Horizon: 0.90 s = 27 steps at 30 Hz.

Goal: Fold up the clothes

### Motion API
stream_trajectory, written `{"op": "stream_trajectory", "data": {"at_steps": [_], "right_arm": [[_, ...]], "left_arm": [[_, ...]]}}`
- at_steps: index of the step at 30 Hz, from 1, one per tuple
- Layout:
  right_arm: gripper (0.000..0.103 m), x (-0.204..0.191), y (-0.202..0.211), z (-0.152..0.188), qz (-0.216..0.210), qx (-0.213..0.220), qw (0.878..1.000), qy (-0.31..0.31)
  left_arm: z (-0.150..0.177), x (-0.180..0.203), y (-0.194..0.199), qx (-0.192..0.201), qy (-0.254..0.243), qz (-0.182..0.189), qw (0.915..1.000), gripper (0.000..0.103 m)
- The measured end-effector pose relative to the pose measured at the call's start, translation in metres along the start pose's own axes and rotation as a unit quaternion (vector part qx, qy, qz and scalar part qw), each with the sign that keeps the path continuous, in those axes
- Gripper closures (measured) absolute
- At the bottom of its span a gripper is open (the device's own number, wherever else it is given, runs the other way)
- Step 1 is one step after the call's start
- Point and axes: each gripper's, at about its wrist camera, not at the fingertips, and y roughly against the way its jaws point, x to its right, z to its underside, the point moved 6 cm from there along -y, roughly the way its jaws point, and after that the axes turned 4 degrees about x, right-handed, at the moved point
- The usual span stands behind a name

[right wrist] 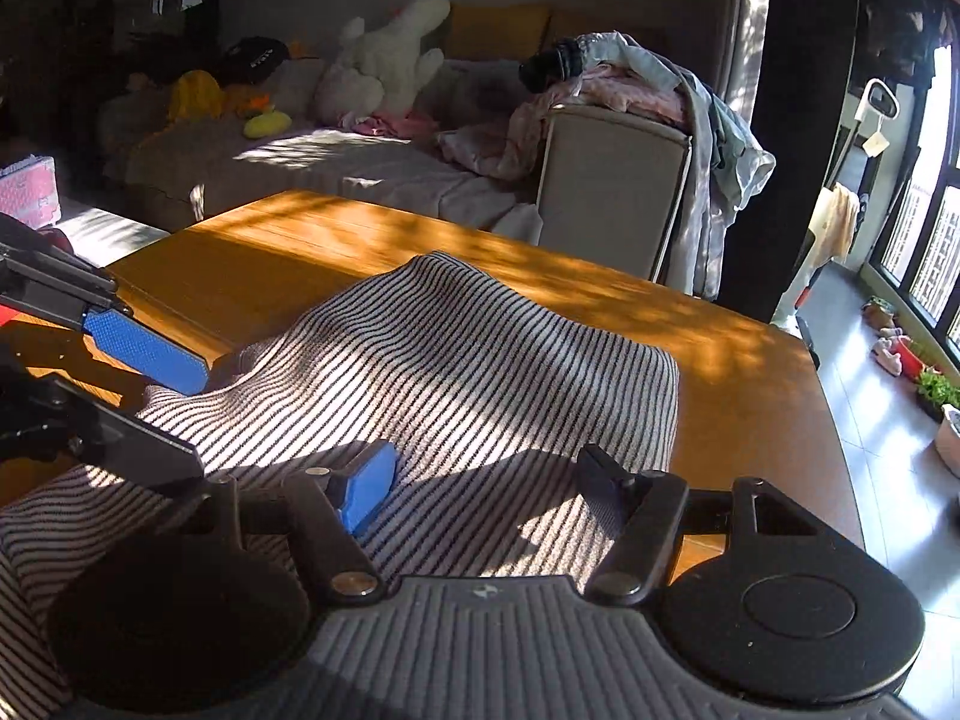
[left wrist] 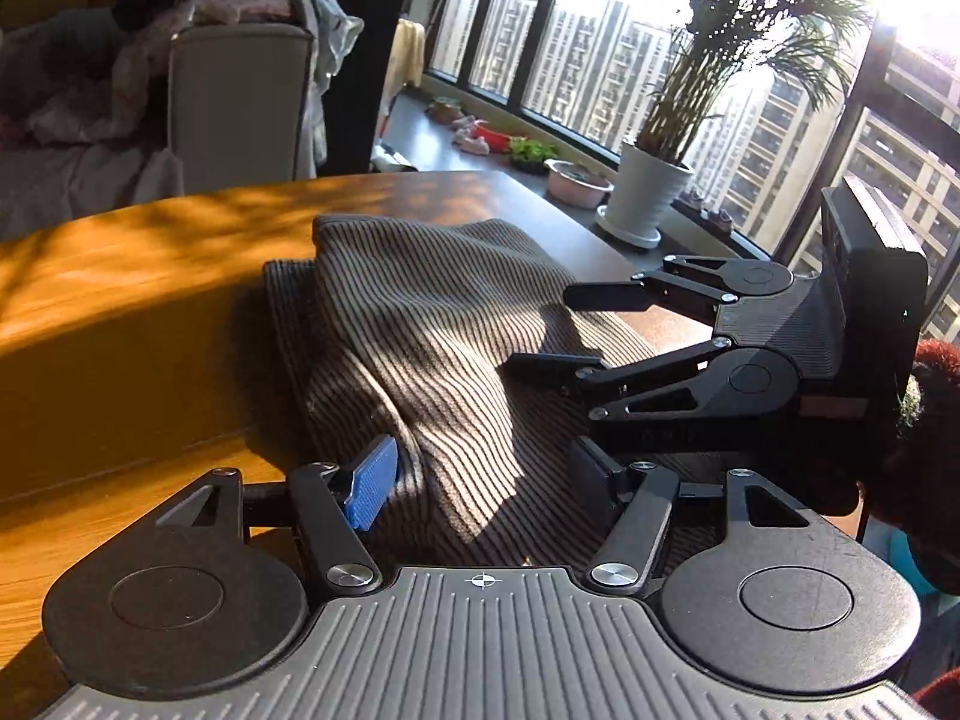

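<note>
My left gripper (left wrist: pixel 486 468) has its jaws parted over a raised fold of the striped knit garment (left wrist: pixel 420 330), pads off the cloth. My right gripper (right wrist: pixel 486 480) is released too, jaws spread just above the same garment, gripping nothing. The garment lies half folded on the wooden table (right wrist: pixel 288 246), near its edge.

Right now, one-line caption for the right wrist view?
Open right gripper over striped garment on wooden table, left gripper alongside.
</note>
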Motion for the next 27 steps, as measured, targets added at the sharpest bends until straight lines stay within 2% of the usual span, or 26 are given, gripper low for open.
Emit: {"op": "stream_trajectory", "data": {"at_steps": [4,7,11,16,22,24,27], "right_arm": [[0.035,-0.005,0.003,-0.009,0.023,0.012,0.999,0.044],[0.035,-0.010,0.033,-0.012,0.024,0.028,0.997,0.064],[0.034,-0.021,0.082,-0.003,-0.028,0.034,0.997,0.069],[0.027,-0.043,0.133,0.020,-0.106,0.024,0.989,0.100],[0.022,-0.074,0.145,0.049,-0.130,0.003,0.981,0.142],[0.022,-0.080,0.136,0.056,-0.109,-0.004,0.980,0.165],[0.022,-0.081,0.126,0.055,-0.089,-0.003,0.983,0.164]], "left_arm": [[0.004,0.004,-0.001,-0.002,-0.022,-0.019,0.9996,0.032],[0.008,0.004,0.005,-0.003,-0.037,-0.030,0.9988,0.030],[0.016,0.001,0.009,-0.006,-0.040,-0.042,0.9983,0.025],[0.019,0.002,0.013,-0.007,-0.036,-0.050,0.9981,0.023],[0.020,0.004,0.018,-0.002,-0.032,-0.065,0.9973,0.020],[0.020,0.007,0.022,0.000,-0.038,-0.068,0.9970,0.018],[0.019,0.011,0.034,0.006,-0.052,-0.068,0.9963,0.014]]}}
